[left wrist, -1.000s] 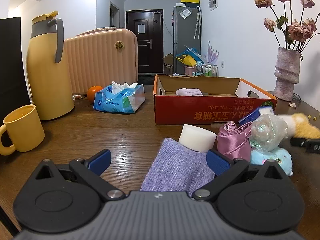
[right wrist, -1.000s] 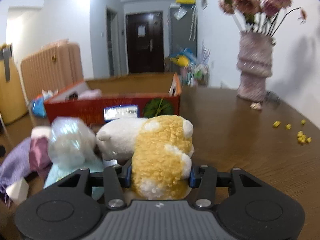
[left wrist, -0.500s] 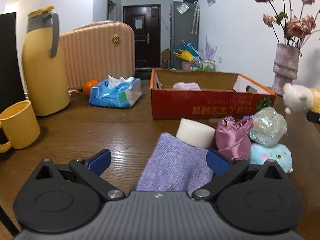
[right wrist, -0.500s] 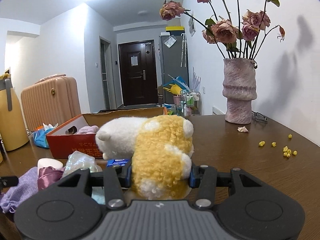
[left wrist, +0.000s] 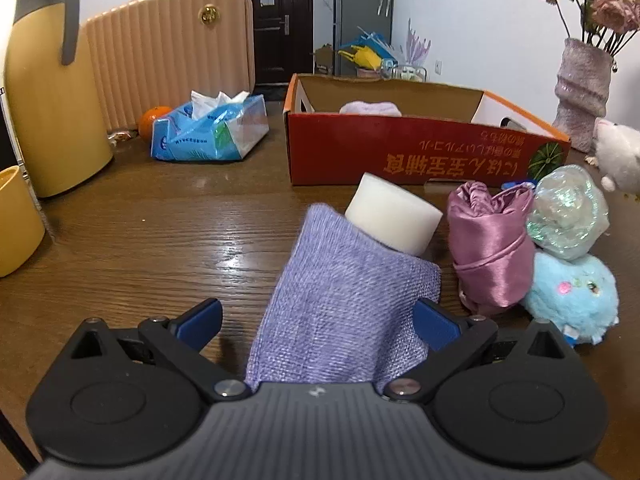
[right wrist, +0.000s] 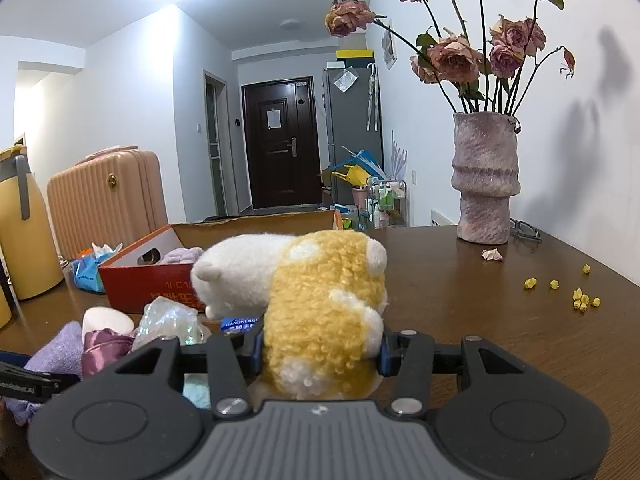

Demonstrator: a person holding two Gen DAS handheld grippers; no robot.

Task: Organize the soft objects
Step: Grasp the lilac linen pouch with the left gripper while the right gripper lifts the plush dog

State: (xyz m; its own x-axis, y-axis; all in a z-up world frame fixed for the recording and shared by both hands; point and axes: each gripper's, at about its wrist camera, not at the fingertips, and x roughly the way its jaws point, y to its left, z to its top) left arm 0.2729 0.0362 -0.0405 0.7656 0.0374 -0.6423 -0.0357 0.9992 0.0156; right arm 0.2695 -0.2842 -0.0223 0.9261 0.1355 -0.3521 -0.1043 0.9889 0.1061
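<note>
My right gripper [right wrist: 320, 354] is shut on a yellow-and-white plush toy [right wrist: 320, 316] and holds it above the table; its white head shows at the right edge of the left wrist view [left wrist: 618, 152]. My left gripper [left wrist: 316, 322] is open, its fingers on either side of a purple cloth [left wrist: 344, 308] that lies on the table. A white foam cylinder [left wrist: 394, 220] rests on the cloth's far end. A pink satin bundle [left wrist: 490, 248], an iridescent ball [left wrist: 568, 212] and a blue plush [left wrist: 570, 300] lie to the right. A red cardboard box [left wrist: 400, 152] holds a lilac cloth [left wrist: 370, 109].
A yellow thermos [left wrist: 48, 88], a yellow mug [left wrist: 16, 220], a blue tissue pack [left wrist: 210, 130], an orange [left wrist: 154, 114] and a beige suitcase [left wrist: 168, 48] stand at the left. A vase of dried roses [right wrist: 486, 176] and yellow crumbs [right wrist: 576, 292] are at the right.
My right gripper has lifted the plush toy off the table, up and toward the box. My left gripper has moved slightly forward over the purple cloth and stays open.
</note>
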